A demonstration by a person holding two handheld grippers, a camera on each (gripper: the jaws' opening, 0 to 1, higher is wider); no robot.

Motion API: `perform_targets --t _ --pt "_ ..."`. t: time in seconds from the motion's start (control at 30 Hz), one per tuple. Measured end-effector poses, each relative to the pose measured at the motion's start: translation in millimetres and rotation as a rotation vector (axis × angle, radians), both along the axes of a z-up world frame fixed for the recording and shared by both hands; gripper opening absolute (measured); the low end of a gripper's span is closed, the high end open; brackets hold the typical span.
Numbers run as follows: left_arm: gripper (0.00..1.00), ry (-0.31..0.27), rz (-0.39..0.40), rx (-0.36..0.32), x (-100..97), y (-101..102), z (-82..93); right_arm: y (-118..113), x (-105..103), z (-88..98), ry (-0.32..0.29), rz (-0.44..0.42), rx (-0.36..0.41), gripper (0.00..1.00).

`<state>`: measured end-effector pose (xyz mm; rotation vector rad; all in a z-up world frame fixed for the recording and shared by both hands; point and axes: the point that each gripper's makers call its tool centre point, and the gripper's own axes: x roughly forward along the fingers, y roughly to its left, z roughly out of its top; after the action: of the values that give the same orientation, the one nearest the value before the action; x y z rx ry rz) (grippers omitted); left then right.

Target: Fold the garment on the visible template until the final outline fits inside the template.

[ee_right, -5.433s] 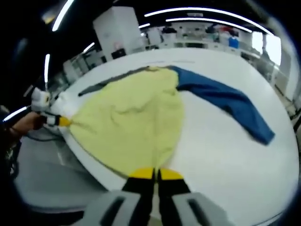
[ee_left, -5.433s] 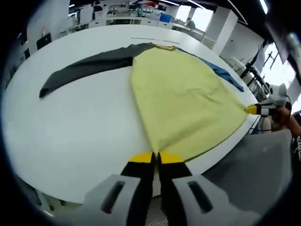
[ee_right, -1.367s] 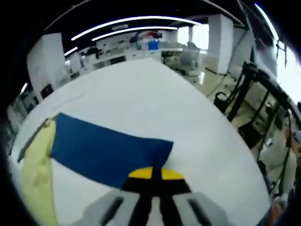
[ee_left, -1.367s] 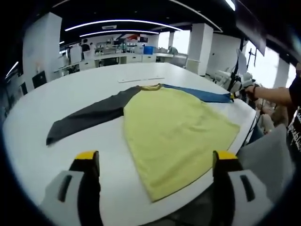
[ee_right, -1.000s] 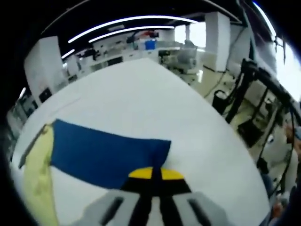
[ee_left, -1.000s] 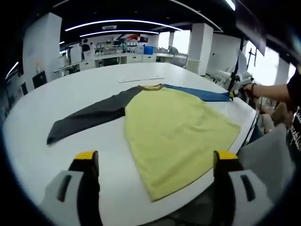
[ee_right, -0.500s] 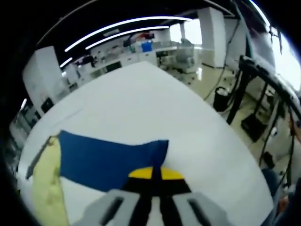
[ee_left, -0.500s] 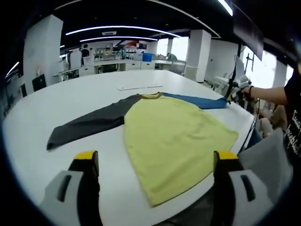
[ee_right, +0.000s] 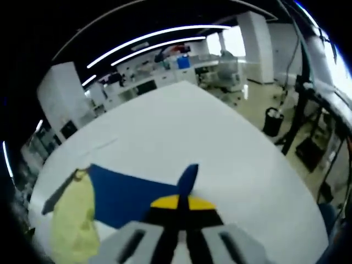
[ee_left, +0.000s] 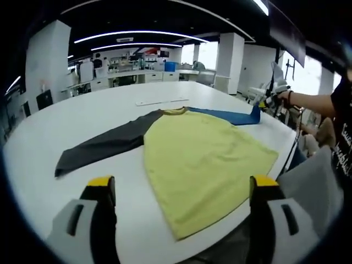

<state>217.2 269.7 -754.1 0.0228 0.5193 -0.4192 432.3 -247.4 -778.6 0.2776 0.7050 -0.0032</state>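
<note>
White round table (ee_left: 66, 124) carries the yellow-bodied shirt (ee_left: 203, 154), lying flat ahead of the spread, empty left gripper (ee_left: 181, 190). The right gripper (ee_right: 178, 202), jaws pressed together, pinches the cuff of the shirt's blue sleeve (ee_right: 132, 198) just ahead of its tips. The sleeve fold looks underway; the next move likely carries the cuff inward over the yellow body, and no writing is legible.

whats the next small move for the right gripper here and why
Probably carry the blue sleeve inward over the yellow body: the right gripper is shut on its cuff, already lifted off the table, while the left gripper hangs open.
</note>
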Motion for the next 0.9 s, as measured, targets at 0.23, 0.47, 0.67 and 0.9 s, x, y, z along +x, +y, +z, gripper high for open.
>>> perform_targets --t 0.23,0.47,0.67,0.9 --pt "0.99 -0.007 0.006 -0.009 0.2 1 0.8 27 13 8.8 -0.016 0.045 0.019 0.00" --pt "0.99 -0.009 0.009 -0.008 -0.1 1 0.8 61 24 12.7 -0.020 0.101 0.039 0.00" --pt "0.98 -0.010 0.005 0.001 -0.2 2 -0.1 92 31 14.4 -0.019 0.157 0.040 0.00" --pt "0.98 -0.011 0.006 -0.002 -1.0 5 -1.0 126 30 17.9 -0.012 0.221 0.023 0.00"
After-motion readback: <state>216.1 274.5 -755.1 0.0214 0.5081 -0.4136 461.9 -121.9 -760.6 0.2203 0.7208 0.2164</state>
